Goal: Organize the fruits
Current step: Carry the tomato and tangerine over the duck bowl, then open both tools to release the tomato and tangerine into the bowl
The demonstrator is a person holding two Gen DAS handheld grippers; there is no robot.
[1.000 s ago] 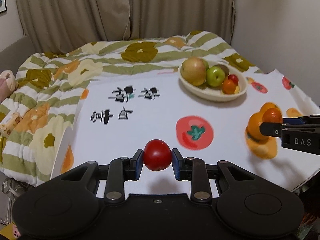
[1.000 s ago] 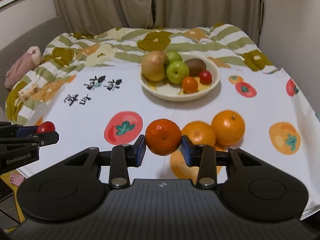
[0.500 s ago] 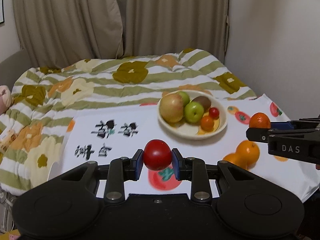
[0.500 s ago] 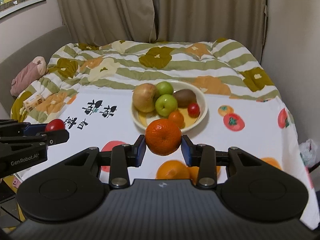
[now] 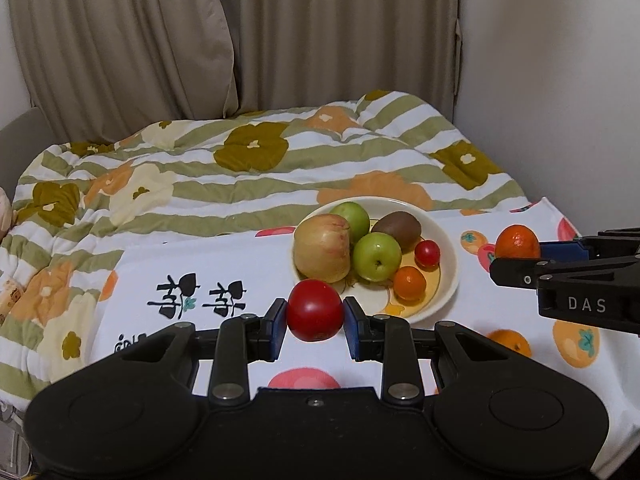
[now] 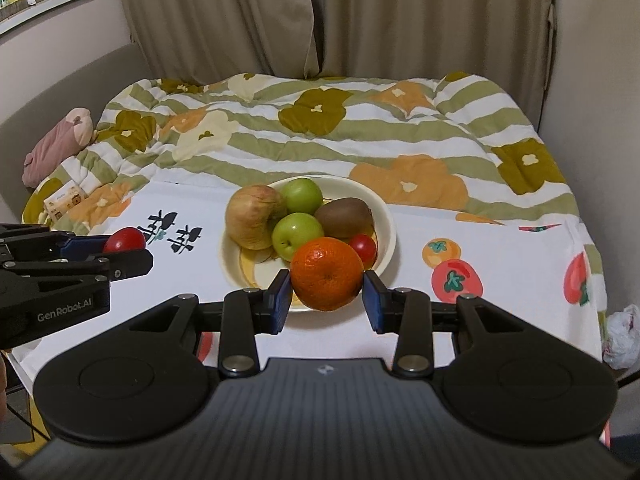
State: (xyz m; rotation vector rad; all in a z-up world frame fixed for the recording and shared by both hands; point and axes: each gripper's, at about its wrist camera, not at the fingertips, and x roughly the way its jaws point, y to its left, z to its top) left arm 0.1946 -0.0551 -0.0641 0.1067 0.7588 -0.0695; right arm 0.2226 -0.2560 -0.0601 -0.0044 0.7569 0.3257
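Observation:
My left gripper (image 5: 315, 322) is shut on a red tomato (image 5: 315, 309), held in the air just short of the cream bowl (image 5: 447, 240). My right gripper (image 6: 326, 295) is shut on an orange mandarin (image 6: 326, 273), held above the bowl's near rim (image 6: 390, 240). The bowl holds a large apple (image 5: 322, 247), two green apples (image 5: 376, 256), a kiwi (image 5: 396, 225), a small red tomato (image 5: 427, 253) and a small orange (image 5: 409, 282). Each gripper shows in the other's view, the right one (image 5: 516, 258) with its mandarin, the left one (image 6: 128, 250) with its tomato.
A white fruit-print cloth (image 5: 240, 264) covers the table. An orange (image 5: 512, 342) lies on it at the right. A striped flower quilt (image 6: 320, 120) lies behind, with curtains and wall beyond. A pink plush (image 6: 56, 146) and a small box (image 6: 66, 200) are at the left.
Both grippers have risen from the cloth and moved forward toward the bowl, each still holding its fruit. The bowl now sits close in front of both.

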